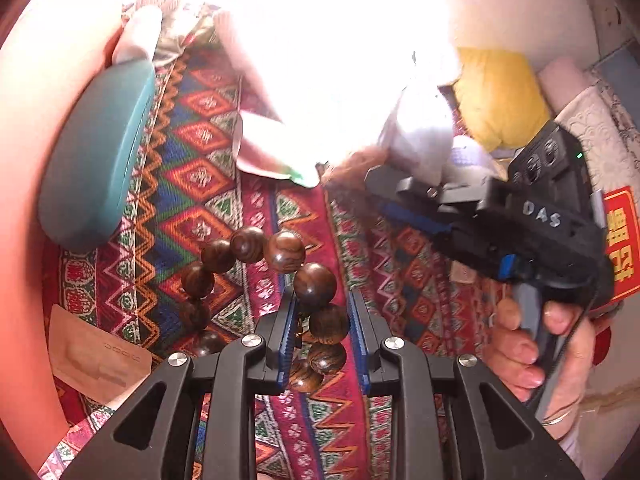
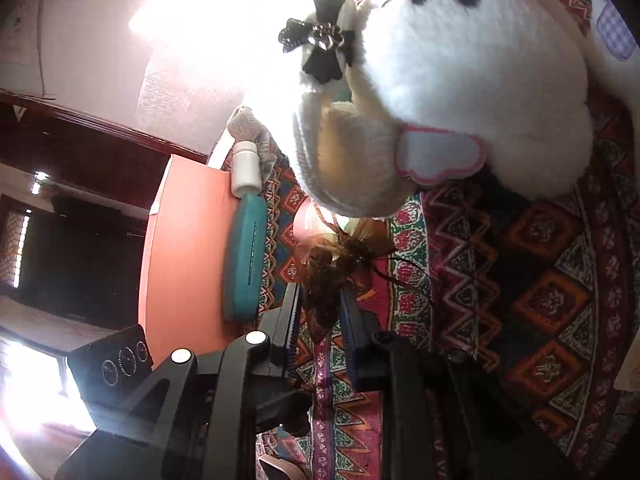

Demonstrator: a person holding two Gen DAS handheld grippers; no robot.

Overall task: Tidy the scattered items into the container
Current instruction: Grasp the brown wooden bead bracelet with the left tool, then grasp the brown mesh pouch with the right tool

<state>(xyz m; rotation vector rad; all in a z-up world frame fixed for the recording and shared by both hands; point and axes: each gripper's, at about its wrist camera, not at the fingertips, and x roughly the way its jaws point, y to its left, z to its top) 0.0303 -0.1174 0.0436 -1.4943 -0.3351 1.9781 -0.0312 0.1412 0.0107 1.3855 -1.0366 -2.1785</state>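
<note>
Wooden bead bracelet (image 1: 256, 296): pinched by the left hand-held gripper (image 1: 322, 300), lifted over the patterned cloth (image 1: 192, 168) for carrying. Brown feathered ornament (image 2: 340, 264): clamped by the right hand-held gripper (image 2: 320, 304), likewise bound for the container.

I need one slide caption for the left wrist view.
Left gripper clamps a wooden bead bracelet above the patterned cloth.

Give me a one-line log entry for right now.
left gripper: shut on beads | right gripper: shut on brown ornament | teal case: in orange bin
</note>
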